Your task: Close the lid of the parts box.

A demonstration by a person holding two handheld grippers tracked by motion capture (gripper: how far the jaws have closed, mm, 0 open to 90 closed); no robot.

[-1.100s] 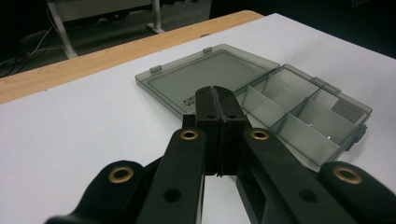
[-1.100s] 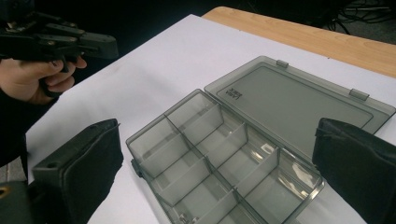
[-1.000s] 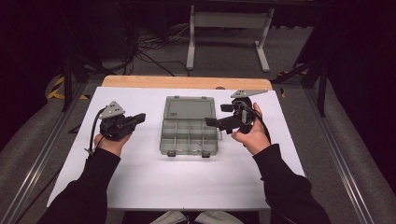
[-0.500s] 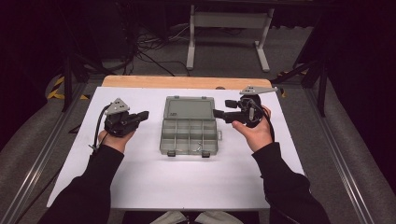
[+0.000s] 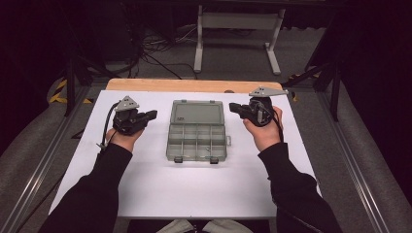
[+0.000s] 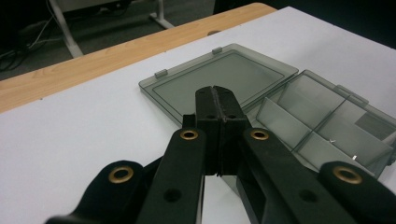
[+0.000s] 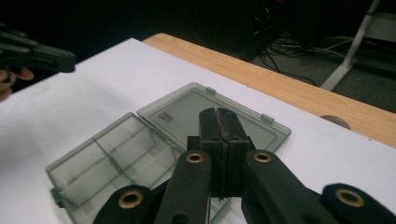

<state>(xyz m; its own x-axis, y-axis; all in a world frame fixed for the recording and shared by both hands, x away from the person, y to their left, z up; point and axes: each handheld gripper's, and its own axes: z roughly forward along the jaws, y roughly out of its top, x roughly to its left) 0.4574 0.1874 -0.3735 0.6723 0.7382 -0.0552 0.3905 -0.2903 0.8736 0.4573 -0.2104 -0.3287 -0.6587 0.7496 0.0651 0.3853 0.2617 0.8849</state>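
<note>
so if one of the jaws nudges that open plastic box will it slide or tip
The compartment box looks like thin, clear, nearly empty plastic, so probably light and quick to slide on the smooth white tabletop. Lying flat with its lid open, it seems unlikely to tip, though the lid may flex.

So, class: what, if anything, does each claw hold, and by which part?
Nothing. The left claw and right claw are both shut empty, either side of the open organizer box.

A big white sheet (image 5: 184, 189) covers the table, a strip of light wood (image 5: 194, 85) shows along its far edge, and behind it on the grey floor stand a white metal frame (image 5: 238, 34) and tangled black cables (image 5: 150, 46).
</note>
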